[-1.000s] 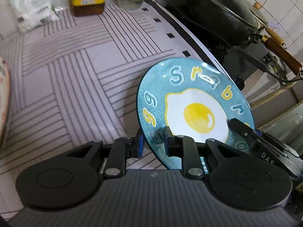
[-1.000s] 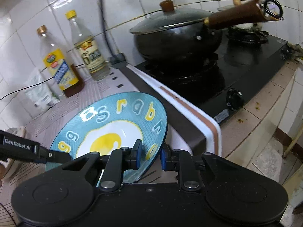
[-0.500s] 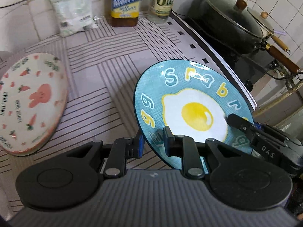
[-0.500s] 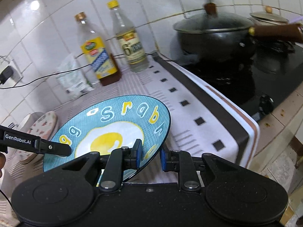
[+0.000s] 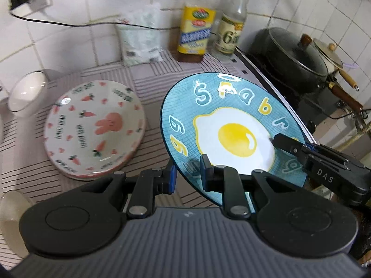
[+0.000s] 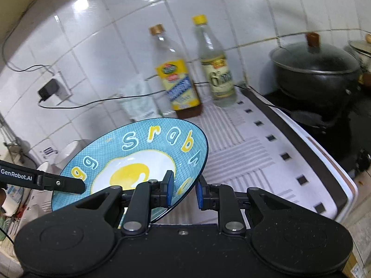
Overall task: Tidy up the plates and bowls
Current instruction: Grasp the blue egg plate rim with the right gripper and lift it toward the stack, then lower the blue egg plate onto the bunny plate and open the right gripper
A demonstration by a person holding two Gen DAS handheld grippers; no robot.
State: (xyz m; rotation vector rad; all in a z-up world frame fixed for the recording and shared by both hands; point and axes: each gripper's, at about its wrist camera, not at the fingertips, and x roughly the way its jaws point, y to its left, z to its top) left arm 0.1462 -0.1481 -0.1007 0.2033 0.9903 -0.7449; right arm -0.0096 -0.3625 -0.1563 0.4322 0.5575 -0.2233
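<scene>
A blue plate [image 5: 231, 125] with a fried-egg picture and coloured letters hangs in the air above the striped counter cloth. My left gripper [image 5: 186, 177] is shut on its near-left rim, and my right gripper [image 6: 184, 191] is shut on the opposite rim; the same blue plate [image 6: 139, 159] fills the lower left of the right wrist view. Each gripper's finger shows in the other's view, lying across the plate face. A white plate with a pink rabbit and carrots [image 5: 95, 127] lies on the cloth to the left. A white bowl [image 5: 27, 91] sits behind it, tipped on its side.
Two bottles [image 5: 196, 23] [image 5: 231, 20] and a white packet [image 5: 141, 39] stand against the tiled wall. A lidded black wok [image 5: 292, 58] sits on the stove at the right. A charger and cable [image 6: 48, 89] hang at a wall socket. A pale rim [image 5: 11, 210] shows at bottom left.
Both grippers have lifted the blue plate and carried it left, away from the stove. The rabbit plate, the white bowl and the wall socket have come into the left wrist view.
</scene>
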